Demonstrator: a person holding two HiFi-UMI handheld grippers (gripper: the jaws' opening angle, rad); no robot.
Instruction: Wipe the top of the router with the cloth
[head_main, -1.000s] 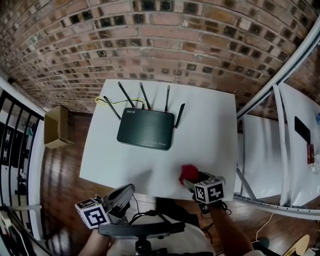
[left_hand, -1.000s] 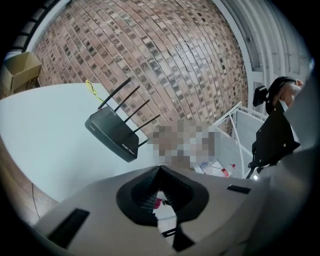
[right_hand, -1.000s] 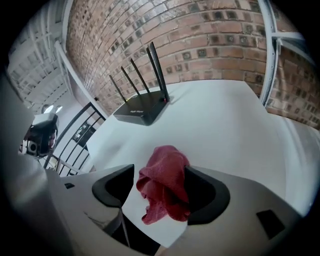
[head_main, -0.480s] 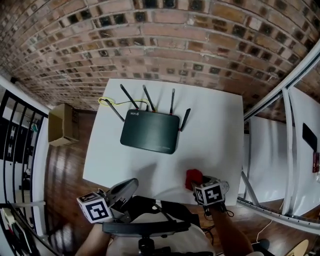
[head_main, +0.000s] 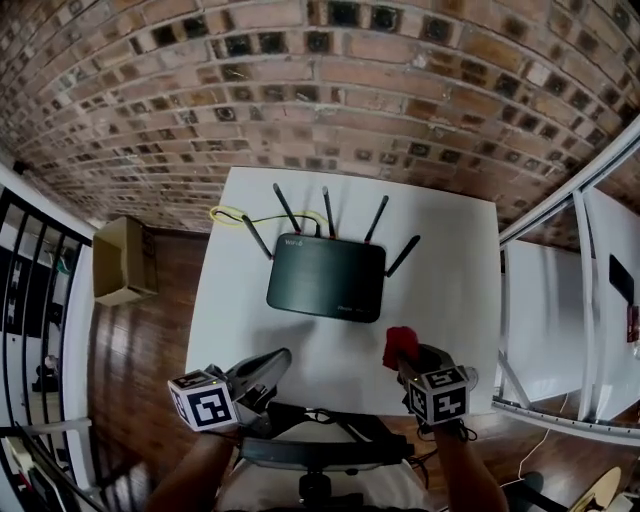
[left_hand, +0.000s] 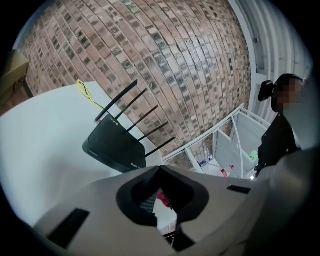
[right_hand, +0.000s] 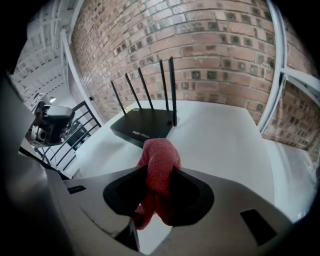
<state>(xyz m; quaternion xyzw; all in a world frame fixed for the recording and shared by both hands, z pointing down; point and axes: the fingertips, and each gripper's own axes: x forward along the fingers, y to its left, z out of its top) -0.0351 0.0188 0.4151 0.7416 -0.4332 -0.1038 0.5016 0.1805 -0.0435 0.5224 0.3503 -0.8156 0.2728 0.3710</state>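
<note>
The black router (head_main: 326, 278) lies flat at the back of the white table (head_main: 450, 270), its several antennas raised toward the brick wall; it also shows as the router (right_hand: 142, 127) and the router (left_hand: 114, 147). The red cloth (head_main: 400, 343) hangs just off the router's near right corner. My right gripper (head_main: 408, 357) has its jaws closing, and their pads pinch the cloth (right_hand: 159, 162), which bunches above and below the right gripper (right_hand: 159, 170). My left gripper (head_main: 283, 355) is over the table's near edge, left of the cloth; the left gripper (left_hand: 160, 168) is shut on nothing.
A yellow cable (head_main: 232, 214) loops off the router's back left. A cardboard box (head_main: 120, 258) sits on the wooden floor at left, beside a black railing (head_main: 25, 290). White metal shelving (head_main: 560, 320) stands right of the table. A person (left_hand: 280, 130) stands at the right in the left gripper view.
The right gripper's jaws closed on the red cloth and carried it up off the table toward the router. The left gripper moved forward over the table's near edge.
</note>
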